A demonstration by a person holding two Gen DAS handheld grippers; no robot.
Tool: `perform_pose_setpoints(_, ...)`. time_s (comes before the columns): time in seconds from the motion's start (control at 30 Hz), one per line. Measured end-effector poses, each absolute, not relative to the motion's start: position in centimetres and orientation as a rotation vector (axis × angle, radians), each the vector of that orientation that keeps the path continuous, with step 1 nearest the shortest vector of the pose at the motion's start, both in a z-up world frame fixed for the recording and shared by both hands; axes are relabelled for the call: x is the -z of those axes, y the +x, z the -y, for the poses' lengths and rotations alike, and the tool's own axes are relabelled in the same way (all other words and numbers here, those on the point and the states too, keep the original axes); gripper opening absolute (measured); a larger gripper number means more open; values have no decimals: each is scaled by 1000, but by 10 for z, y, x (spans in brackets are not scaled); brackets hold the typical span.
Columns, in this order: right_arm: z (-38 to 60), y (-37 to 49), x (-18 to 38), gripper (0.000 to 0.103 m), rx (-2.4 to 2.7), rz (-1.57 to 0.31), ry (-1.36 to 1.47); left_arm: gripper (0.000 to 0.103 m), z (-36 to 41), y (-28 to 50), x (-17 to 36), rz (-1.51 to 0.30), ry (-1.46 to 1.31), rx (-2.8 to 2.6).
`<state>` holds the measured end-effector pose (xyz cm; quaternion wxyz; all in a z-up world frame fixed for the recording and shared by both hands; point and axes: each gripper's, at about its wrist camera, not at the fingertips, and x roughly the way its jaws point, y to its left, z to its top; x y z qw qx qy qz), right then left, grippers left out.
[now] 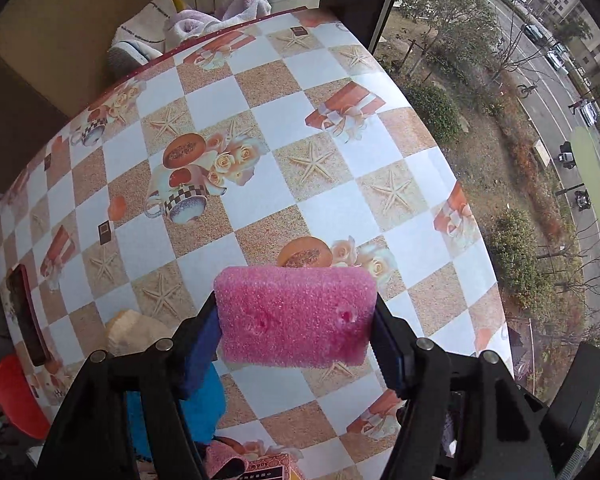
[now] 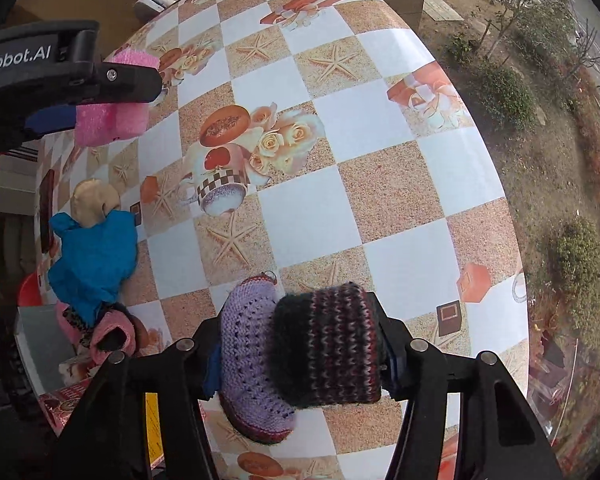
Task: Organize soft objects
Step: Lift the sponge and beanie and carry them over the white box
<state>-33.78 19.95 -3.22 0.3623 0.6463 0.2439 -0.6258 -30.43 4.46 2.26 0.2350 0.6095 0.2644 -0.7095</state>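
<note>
L gripper (image 1: 296, 328): jaws part-closed, clamped on pink sponge (image 1: 296, 316), held above counter (image 1: 340, 184). R gripper (image 2: 300, 352): jaws clamped on knit items (image 2: 324, 344), likewise off counter. Blue cloth (image 2: 94, 256), beige lump (image 2: 92, 198), pink knit (image 2: 112, 332) unsorted at counter's left edge. Early stage; no drop-off spot visible.

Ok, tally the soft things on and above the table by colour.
Pink: 2, the sponge and the pink knit
Blue: 1, the blue cloth
Beige: 1, the beige plush
Lilac and dark: 1, the striped knit
Total: 5
</note>
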Motion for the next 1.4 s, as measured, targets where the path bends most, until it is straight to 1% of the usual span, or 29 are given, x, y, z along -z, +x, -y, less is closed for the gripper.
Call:
perform_pose_setpoints(0.2, -204, -336, 15, 60, 1634, -593, 1653, 72, -70, -294, -50, -682, 1656, 2068)
perform_pose_setpoints(0.37, -217, -335, -6, 60, 1661, -550, 1636, 72, -101, -279, -81, -586, 1671, 2163)
perform_pose_setpoints(0.53, -230, -331, -22, 60, 1680, -490, 1619, 72, -127, -261, -103, -533, 1685, 2210)
perform_pose_setpoints(0.77, -236, -324, -35, 60, 1665, -471, 1591, 72, -137, -229, -129, -438, 1636, 2222)
perform_pose_setpoints(0.9, -231, -321, -44, 60, 1644, -480, 1563, 72, -124, -200, -135, -488, 1587, 2155)
perform_pose_setpoints(1.1, -206, -296, -63, 60, 1558, -520, 1494, 72, -99, -130, -140, -585, 1470, 1995)
perform_pose_setpoints(1.27, -174, -250, -94, 60, 1469, -563, 1379, 72, -84, -51, -141, -662, 1358, 1851)
perform_pose_setpoints(1.4, -150, -195, -118, 60, 1379, -596, 1294, 72, -78, 18, -131, -705, 1296, 1728)
